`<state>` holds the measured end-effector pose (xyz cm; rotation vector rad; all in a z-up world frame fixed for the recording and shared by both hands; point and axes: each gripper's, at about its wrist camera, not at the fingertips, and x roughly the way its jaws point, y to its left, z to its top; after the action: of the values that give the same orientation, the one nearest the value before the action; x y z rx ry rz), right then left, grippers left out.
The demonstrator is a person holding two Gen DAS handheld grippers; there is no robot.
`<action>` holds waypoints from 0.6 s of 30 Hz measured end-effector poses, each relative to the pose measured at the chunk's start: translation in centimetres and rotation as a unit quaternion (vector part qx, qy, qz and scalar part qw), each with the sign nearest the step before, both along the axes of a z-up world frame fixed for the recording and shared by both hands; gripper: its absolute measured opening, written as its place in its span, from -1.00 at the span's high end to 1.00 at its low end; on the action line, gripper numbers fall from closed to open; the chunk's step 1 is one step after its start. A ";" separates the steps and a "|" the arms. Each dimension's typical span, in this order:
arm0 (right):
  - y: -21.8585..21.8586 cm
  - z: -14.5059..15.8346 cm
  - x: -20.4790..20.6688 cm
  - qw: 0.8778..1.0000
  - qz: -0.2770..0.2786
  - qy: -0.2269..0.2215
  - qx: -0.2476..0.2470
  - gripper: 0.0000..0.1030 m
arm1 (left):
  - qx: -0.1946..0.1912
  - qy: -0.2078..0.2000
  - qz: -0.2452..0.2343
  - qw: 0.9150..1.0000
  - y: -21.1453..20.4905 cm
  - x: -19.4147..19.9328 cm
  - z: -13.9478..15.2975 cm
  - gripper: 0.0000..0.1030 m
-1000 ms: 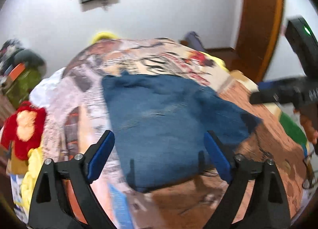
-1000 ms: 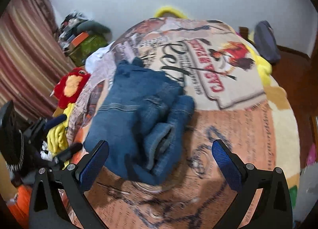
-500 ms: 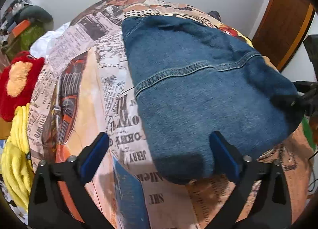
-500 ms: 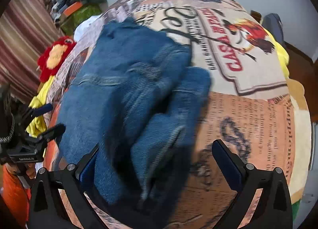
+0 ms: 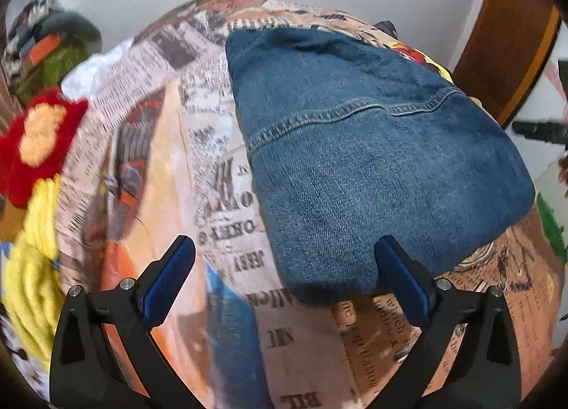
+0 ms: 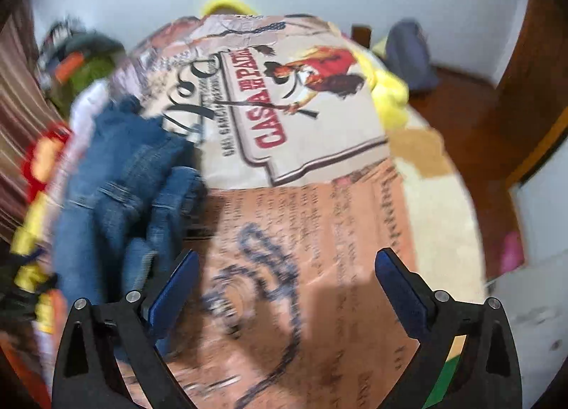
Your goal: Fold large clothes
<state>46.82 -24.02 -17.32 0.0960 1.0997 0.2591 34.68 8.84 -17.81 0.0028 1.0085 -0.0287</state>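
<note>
Folded jeans [image 5: 372, 160] lie on printed bedspread [image 5: 220, 196], compact stack, stitched seam facing up.
Left gripper [image 5: 284, 277]: jaws spread wide, empty; right pad at near edge of denim, contact unclear.
Right gripper [image 6: 284, 288]: jaws spread wide, empty, over bare bedspread; jeans to its left, blurred.

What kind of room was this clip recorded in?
Most likely a bedroom at home. The folded blue denim jeans lie on a bed covered by a newspaper-print blanket, a red and orange plush toy sits beside it, and a brown wooden door stands behind.
</note>
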 end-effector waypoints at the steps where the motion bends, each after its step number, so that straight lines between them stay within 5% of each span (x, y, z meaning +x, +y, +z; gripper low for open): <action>1: -0.1 0.4 0.0 1.000 -0.001 0.000 0.011 -0.93 | 0.017 -0.006 -0.001 1.000 -0.1 0.0 0.5 -1.00; 11: 7.5 3.4 1.0 0.995 0.079 -0.028 0.054 -0.93 | 0.035 -0.042 -0.005 0.999 0.8 3.5 3.9 -1.00; 18: 14.2 0.6 4.1 0.984 0.174 0.020 0.034 -0.93 | 0.010 -0.018 -0.021 1.000 0.8 8.5 1.3 -1.00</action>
<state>50.89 -9.86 -16.69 -0.0315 1.1458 0.6116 43.19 9.63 -16.55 0.0435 0.9726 -0.0569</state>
